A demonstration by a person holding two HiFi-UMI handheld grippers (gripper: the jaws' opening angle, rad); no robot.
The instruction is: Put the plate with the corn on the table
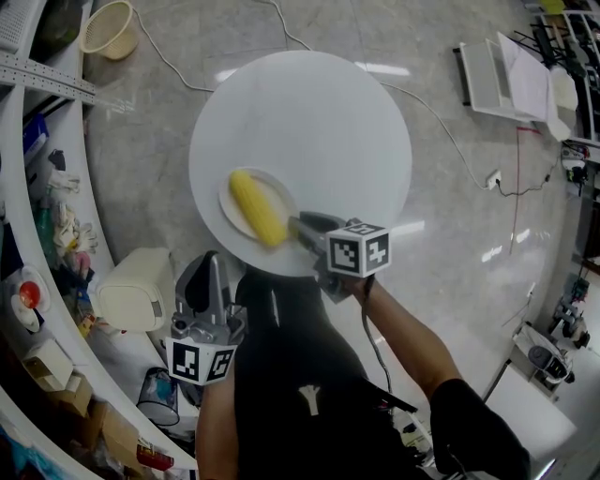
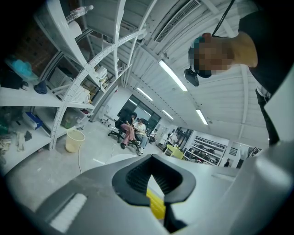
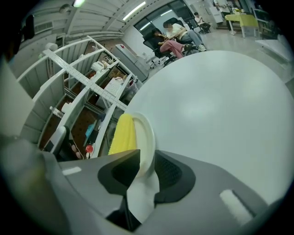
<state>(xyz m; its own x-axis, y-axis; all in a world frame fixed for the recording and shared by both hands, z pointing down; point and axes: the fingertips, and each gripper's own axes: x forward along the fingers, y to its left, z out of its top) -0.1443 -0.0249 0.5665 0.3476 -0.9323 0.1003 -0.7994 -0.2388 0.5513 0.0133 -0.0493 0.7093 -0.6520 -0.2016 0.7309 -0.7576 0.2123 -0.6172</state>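
A round white table (image 1: 319, 122) stands in front of me. Near its front left edge rests a white plate (image 1: 242, 187) with a yellow corn cob (image 1: 258, 208) lying on it. My right gripper (image 1: 298, 228) is at the plate's near right rim. In the right gripper view the plate's rim (image 3: 148, 137) runs between the jaws of the right gripper (image 3: 146, 172), which stand loosely around it, and the corn (image 3: 123, 135) lies just beyond. My left gripper (image 1: 208, 267) hangs below the table's edge, open by a narrow gap and empty.
Curved white shelves (image 1: 37, 234) full of clutter run along the left. A beige bin (image 1: 109, 28) stands on the floor at the far left, and a white appliance (image 1: 136, 289) sits beside my left gripper. A cable (image 1: 450, 141) crosses the floor. People (image 2: 131, 131) sit on chairs far off.
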